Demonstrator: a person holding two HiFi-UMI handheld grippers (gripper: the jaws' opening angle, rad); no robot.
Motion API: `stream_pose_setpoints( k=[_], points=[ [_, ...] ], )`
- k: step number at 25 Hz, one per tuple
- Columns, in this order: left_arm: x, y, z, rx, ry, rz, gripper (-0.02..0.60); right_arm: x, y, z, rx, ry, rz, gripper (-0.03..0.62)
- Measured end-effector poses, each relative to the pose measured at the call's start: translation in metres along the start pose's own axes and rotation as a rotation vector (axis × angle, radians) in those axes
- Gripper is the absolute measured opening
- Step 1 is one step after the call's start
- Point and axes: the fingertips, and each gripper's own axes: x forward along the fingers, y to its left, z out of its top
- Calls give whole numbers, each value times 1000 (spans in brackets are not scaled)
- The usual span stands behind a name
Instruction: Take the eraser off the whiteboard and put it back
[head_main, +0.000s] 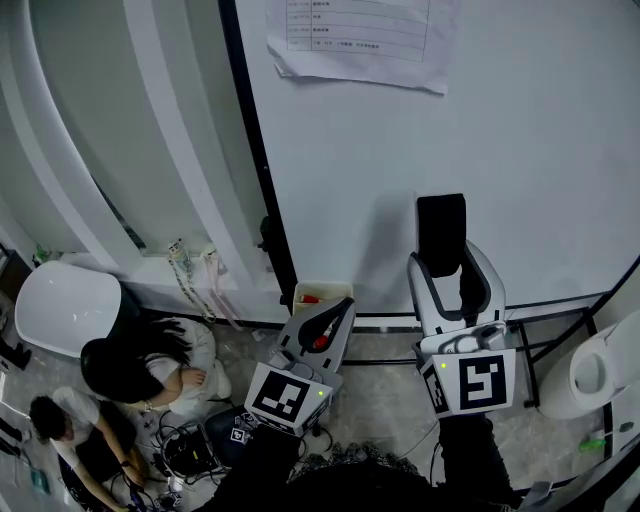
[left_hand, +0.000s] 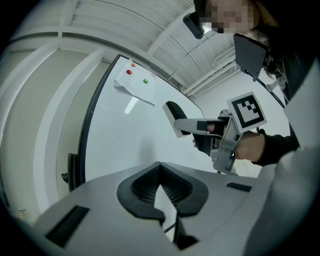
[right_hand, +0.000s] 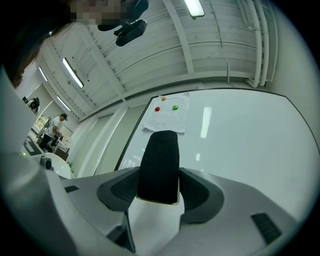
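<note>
The black eraser stands upright, clamped between the right gripper's pads; the left gripper's jaws meet, empty.

White curved wall panels with grey bands, 10 o'clock. Grey speckled floor, 6 o'clock. White rounded furniture, 9 o'clock. Two people sitting among cables, 7 o'clock. Ceiling strip lights lit, 12 o'clock in right gripper view.
</note>
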Motion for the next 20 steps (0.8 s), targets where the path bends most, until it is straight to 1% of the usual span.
stream_pose_setpoints(
  k=[4, 8, 14, 18, 20],
  points=[
    [0, 3, 0, 2, -2, 15, 2, -1, -1, -2, -4, 5, -4, 253],
    [-1, 8, 2, -30, -21, 30, 2, -1, -3, -4, 2, 6, -9, 253],
    [-4, 11, 5, -38, -39, 48, 2, -1, 0, -3, 8, 5, -4, 253],
    [-9, 19, 1, -49, -28, 81, 2, 2, 5, -5, 17, 10, 4, 253],
    [-13, 24, -1, -63, -26, 98, 2, 4, 9, -9, 41, 22, 13, 253]
  ],
)
